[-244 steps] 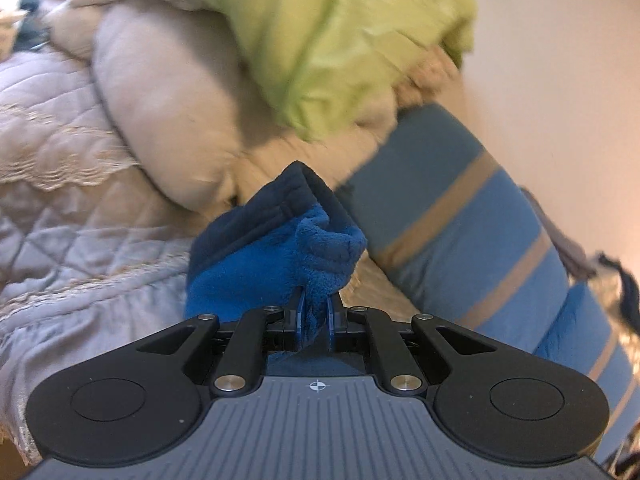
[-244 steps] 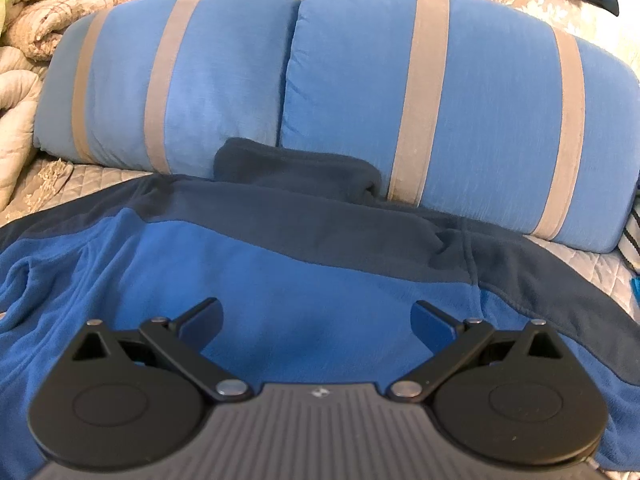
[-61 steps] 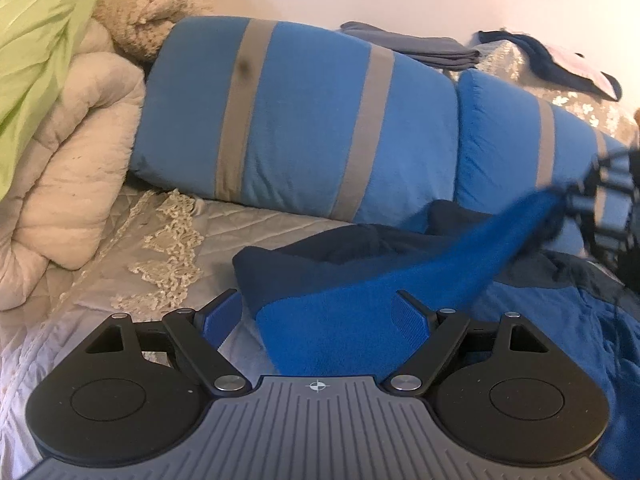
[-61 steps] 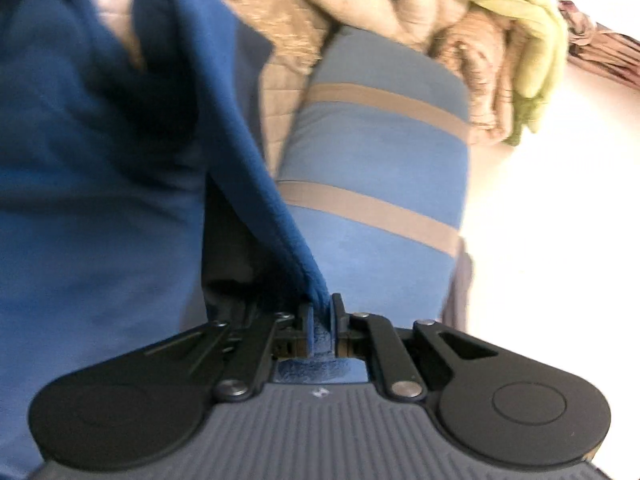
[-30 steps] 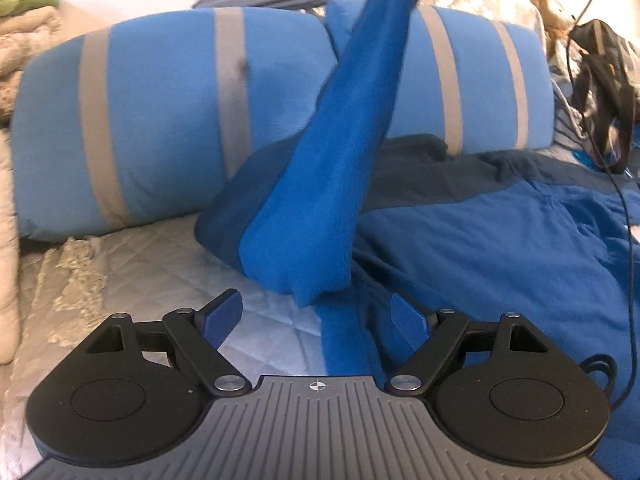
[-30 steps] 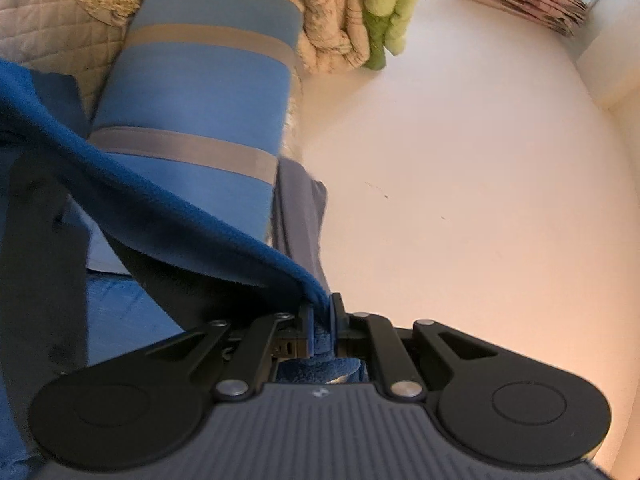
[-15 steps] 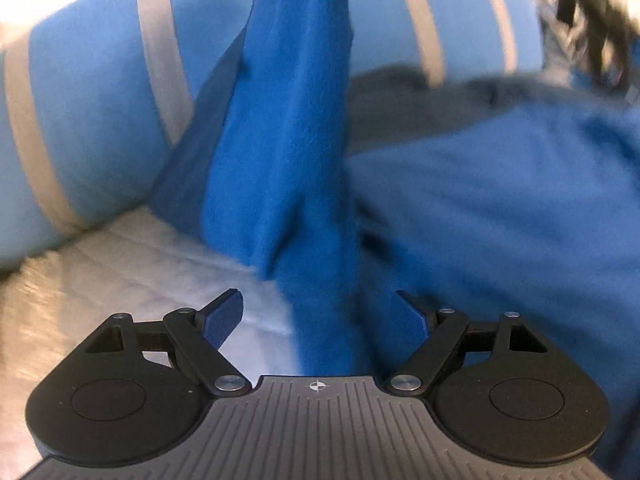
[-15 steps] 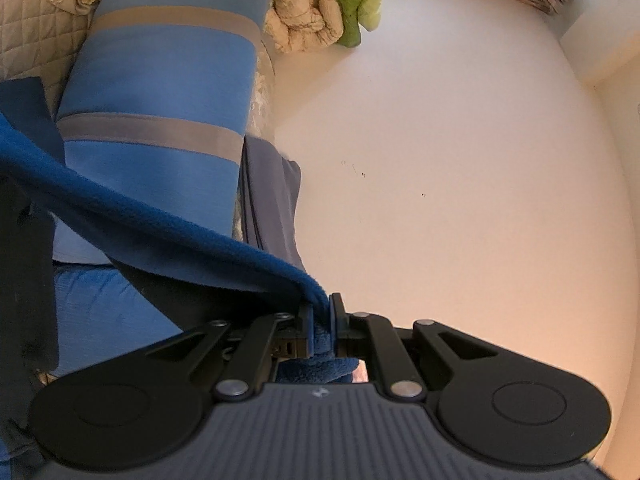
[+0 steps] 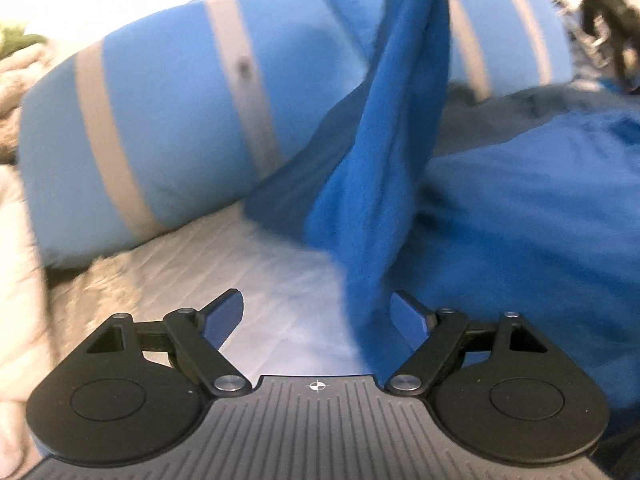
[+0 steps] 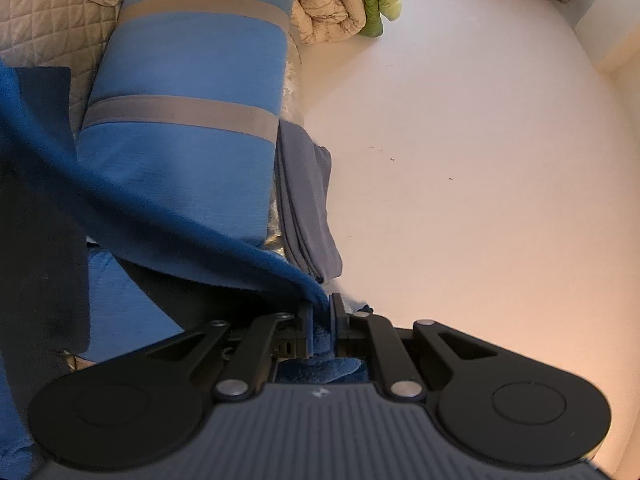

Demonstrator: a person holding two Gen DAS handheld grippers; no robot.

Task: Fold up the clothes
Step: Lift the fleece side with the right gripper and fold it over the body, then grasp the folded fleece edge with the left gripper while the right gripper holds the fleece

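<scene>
Quilted beige bedspread [image 9: 256, 264], two blue striped pillows [image 9: 168, 128] along head edge by pale wall [image 10: 480, 160]. Blue fleece top [image 9: 520, 208] spread on bedspread below pillows; its sleeve [image 9: 384, 168] pulled up taut. Right gripper [image 10: 320, 326] clamped on sleeve end, raised above pillows. Left gripper [image 9: 316, 312] spread wide, empty, low over bedspread, sleeve base hanging between fingers. Folded grey garment [image 10: 304, 200] behind pillow.
</scene>
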